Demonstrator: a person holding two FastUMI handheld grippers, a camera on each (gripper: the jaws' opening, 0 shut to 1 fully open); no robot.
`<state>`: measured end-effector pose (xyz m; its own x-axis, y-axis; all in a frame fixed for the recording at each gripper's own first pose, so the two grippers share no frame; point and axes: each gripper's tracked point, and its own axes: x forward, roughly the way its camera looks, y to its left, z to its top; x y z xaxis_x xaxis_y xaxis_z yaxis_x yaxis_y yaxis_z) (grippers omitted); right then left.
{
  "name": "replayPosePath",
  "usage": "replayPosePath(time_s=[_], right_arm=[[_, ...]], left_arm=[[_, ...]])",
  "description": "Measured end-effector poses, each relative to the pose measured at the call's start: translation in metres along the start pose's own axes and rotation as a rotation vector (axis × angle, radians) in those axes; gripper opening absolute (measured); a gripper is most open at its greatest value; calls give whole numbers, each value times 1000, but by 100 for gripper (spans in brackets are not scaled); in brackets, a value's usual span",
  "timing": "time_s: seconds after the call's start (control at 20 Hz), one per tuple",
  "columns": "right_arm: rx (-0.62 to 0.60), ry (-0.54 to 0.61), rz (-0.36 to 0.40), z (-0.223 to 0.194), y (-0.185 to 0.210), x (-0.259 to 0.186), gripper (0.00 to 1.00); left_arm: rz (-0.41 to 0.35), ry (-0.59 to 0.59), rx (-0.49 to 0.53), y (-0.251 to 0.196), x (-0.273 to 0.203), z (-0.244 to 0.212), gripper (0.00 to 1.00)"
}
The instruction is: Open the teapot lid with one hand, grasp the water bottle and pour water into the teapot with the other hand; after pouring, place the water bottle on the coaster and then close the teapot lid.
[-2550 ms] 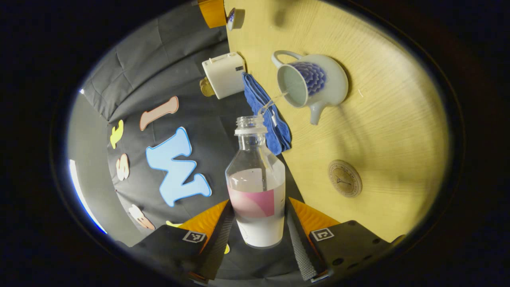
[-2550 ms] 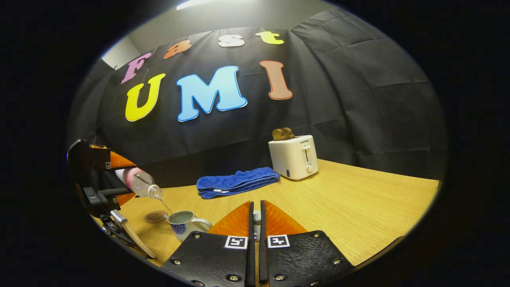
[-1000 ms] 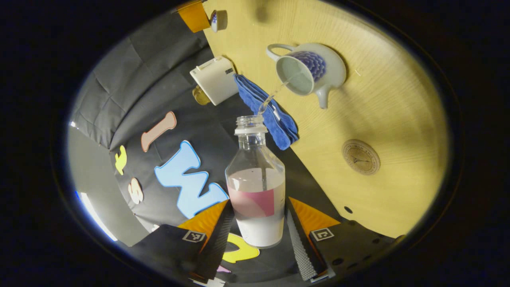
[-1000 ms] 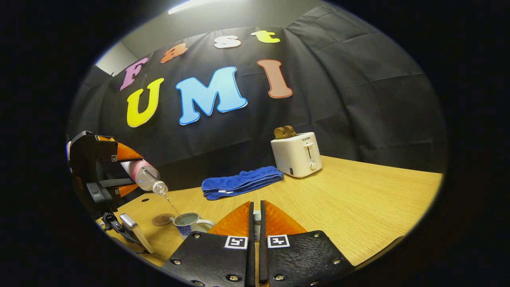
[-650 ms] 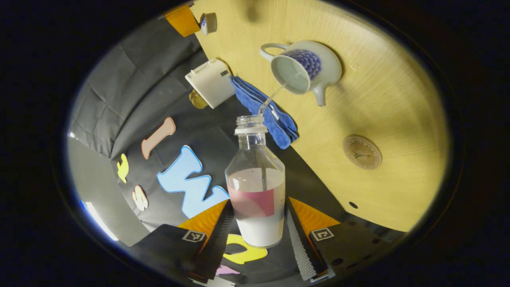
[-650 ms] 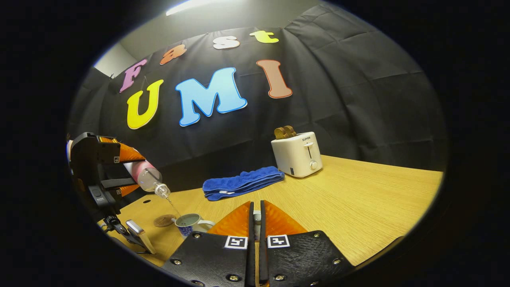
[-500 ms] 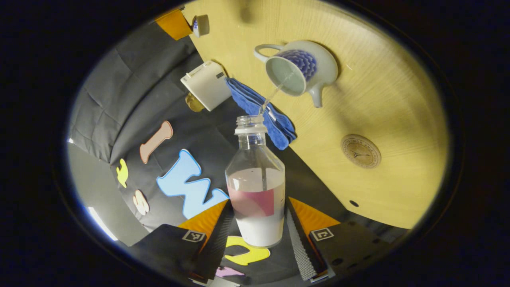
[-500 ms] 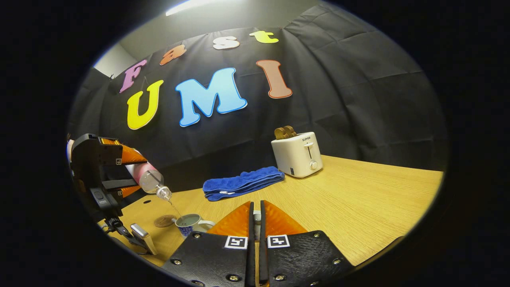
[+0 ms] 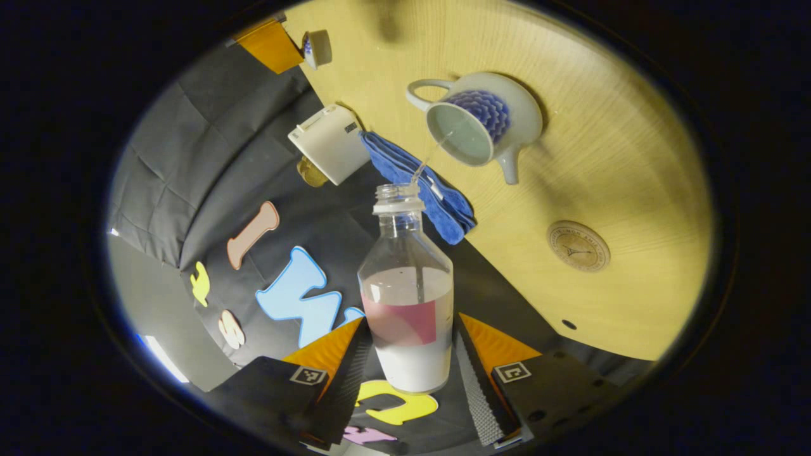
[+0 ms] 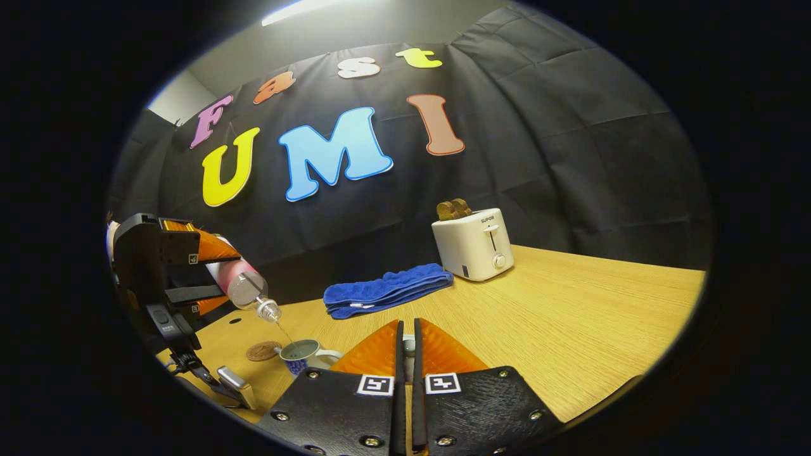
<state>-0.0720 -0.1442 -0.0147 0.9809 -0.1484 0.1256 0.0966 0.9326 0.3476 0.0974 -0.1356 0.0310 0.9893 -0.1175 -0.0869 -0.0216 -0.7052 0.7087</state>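
Left gripper view shows the lid (image 9: 315, 49) pinched; right gripper view hides it

- Left gripper (image 9: 408, 354): raised, tilted down; both fingers clamped on the bottle (image 9: 406, 297), mouth pointing downward.
- Right gripper (image 10: 406, 345): held level, low over the table; fingers nearly together, pinching the small lid (image 10: 408, 345).

Left gripper (image 10: 218, 269) tilts the water bottle (image 10: 244, 286), pouring into the open teapot (image 10: 303, 354).
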Motion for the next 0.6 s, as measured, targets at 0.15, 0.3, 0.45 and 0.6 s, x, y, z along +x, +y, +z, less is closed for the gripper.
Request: replayPosePath(time_s=[0.15,0.3,0.45,0.6], right_arm=[[-2,5,-1,-1,-1,2,4],[-9,9,-3,-3,1,2,4],[-26,13,-6,-4,1,3,4],[-39,16,-13,-6,0,5,4]], left_arm=[[-6,-12,-92,0,-3,-2,87],[-14,-23,-241,-6,-5,-1,87],[-40,-39,-446,-21,-6,0,87],[-56,-47,-644,-35,-1,5,87]])
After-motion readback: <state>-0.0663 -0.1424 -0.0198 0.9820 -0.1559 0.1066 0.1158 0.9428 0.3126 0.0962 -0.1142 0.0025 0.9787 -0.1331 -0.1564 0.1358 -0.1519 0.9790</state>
